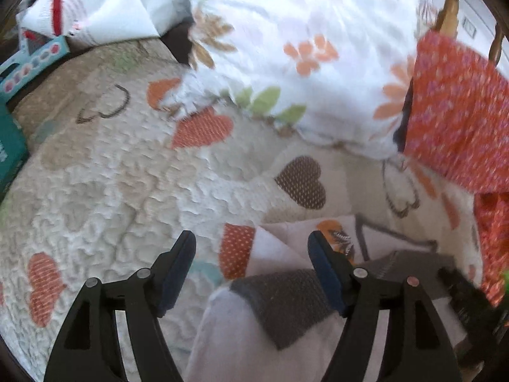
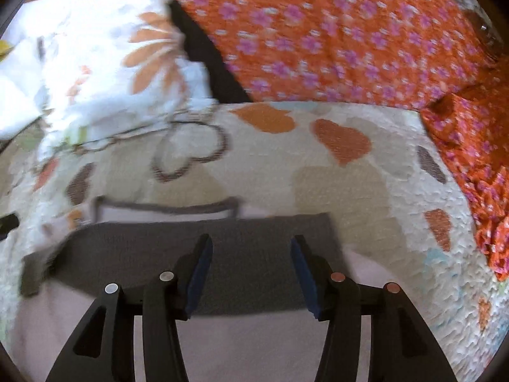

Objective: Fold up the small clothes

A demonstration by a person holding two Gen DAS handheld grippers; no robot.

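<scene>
The pale pink small garment with a dark grey ribbed band [image 2: 197, 254] lies flat on the cream quilted bedspread patterned with orange and brown hearts [image 1: 105, 178]. In the right wrist view the right gripper [image 2: 251, 265] hangs just above that band, its two blue-padded fingers spread wide with nothing between them; the band runs across under both fingertips and out past the left finger. In the left wrist view the left gripper [image 1: 251, 269] is likewise spread wide and empty, with the garment [image 1: 283, 299] under its right finger and between the fingers, while its left finger is over bare quilt.

Ahead of the right fingers, beyond a stretch of quilt [image 2: 334, 184], lies an orange cloth printed with pink flowers [image 2: 334, 31], which wraps down past the right finger as a crumpled fold. Ahead and to the left of the fingers is one white fabric with large orange flowers and green leaves [image 2: 105, 73]. The same two cloths [image 1: 458, 111] [image 1: 302, 25] lie ahead of the left fingers, the orange one to the right. Far left of the left finger, at the quilt's edge, are a teal cardboard box [image 1: 9, 156] and a light blue package with round pink shapes [image 1: 31, 67]. Motion blur softens both views.
</scene>
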